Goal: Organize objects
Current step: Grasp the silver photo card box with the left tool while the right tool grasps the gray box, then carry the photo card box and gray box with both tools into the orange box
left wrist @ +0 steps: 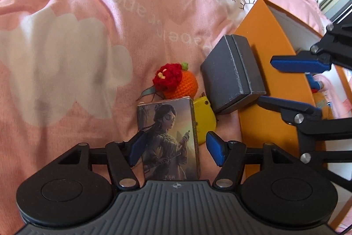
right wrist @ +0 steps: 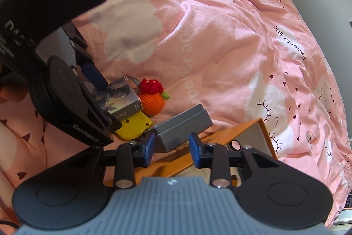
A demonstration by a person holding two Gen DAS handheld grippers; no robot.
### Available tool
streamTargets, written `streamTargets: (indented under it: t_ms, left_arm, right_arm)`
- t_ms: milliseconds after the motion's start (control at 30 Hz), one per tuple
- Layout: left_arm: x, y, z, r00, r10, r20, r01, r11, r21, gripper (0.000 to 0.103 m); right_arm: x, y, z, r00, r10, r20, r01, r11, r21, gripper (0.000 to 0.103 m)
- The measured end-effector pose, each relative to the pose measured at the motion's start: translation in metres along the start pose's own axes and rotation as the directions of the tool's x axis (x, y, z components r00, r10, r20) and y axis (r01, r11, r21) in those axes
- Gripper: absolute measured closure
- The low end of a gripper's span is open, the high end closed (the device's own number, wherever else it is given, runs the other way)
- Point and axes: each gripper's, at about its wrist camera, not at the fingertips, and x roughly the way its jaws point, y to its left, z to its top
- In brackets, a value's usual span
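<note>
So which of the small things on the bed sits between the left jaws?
The illustrated card box, showing a painted figure. It lies between the open left gripper jaws; the yellow case, crocheted orange and grey box lie beyond.

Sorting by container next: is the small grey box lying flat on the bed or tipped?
Tipped: the grey box leans on the orange box, one edge raised off the pink bedding.
</note>
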Motion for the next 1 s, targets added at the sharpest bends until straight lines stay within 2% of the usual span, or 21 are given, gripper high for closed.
streamTargets:
  t_ms: [167, 267, 300, 333, 400, 500, 600, 733, 800, 1000]
  left_arm:
    - [0.012, -0.008, -0.003, 0.997, 0.072, -0.016, -0.071, 0.996, 0.052, 0.028]
    - [0.012, -0.005, -0.004, 0.997, 0.073, -0.015, -0.072, 0.996, 0.047, 0.028]
    - [0.011, -0.003, -0.004, 0.997, 0.071, -0.017, -0.070, 0.997, 0.045, 0.031]
    - [0.009, -0.002, -0.004, 0.997, 0.075, -0.017, -0.074, 0.996, 0.047, 0.039]
    - [0.003, 0.004, -0.005, 0.998, 0.057, -0.021, -0.056, 0.998, 0.036, 0.041]
    - [-0.008, 0.011, -0.007, 0.999, 0.034, -0.017, -0.034, 0.999, 0.038, 0.053]
    - [-0.019, 0.018, -0.009, 1.000, 0.024, -0.013, -0.023, 0.999, 0.046, 0.062]
    - [-0.031, 0.029, -0.012, 1.000, 0.014, -0.020, -0.013, 0.999, 0.030, 0.071]
    - [-0.031, 0.026, -0.003, 1.000, 0.006, -0.023, -0.006, 1.000, 0.014, 0.073]
    - [-0.031, 0.048, -0.002, 0.998, -0.046, -0.030, 0.044, 0.997, -0.061, 0.077]
  right_arm:
    - [0.003, -0.004, -0.002, 1.000, 0.025, 0.015, -0.025, 1.000, -0.015, 0.067]
    - [0.005, -0.006, -0.003, 0.999, 0.041, 0.020, -0.041, 0.998, -0.037, 0.062]
    - [0.006, -0.007, -0.003, 0.999, 0.048, 0.021, -0.047, 0.998, -0.045, 0.059]
    - [0.006, -0.008, -0.002, 0.998, 0.055, 0.020, -0.053, 0.997, -0.053, 0.058]
    - [0.007, -0.011, 0.000, 0.998, 0.063, 0.012, -0.062, 0.995, -0.074, 0.048]
    - [0.008, -0.015, 0.004, 0.997, 0.071, -0.006, -0.071, 0.990, -0.125, 0.034]
    - [0.014, -0.021, 0.011, 0.995, 0.093, -0.035, -0.098, 0.979, -0.180, 0.027]
    - [0.033, -0.028, 0.022, 0.987, 0.125, -0.100, -0.147, 0.957, -0.251, 0.024]
    - [0.045, -0.030, 0.027, 0.980, 0.138, -0.146, -0.175, 0.945, -0.278, 0.018]
    - [0.069, -0.036, 0.040, 0.952, 0.218, -0.216, -0.270, 0.929, -0.253, 0.017]
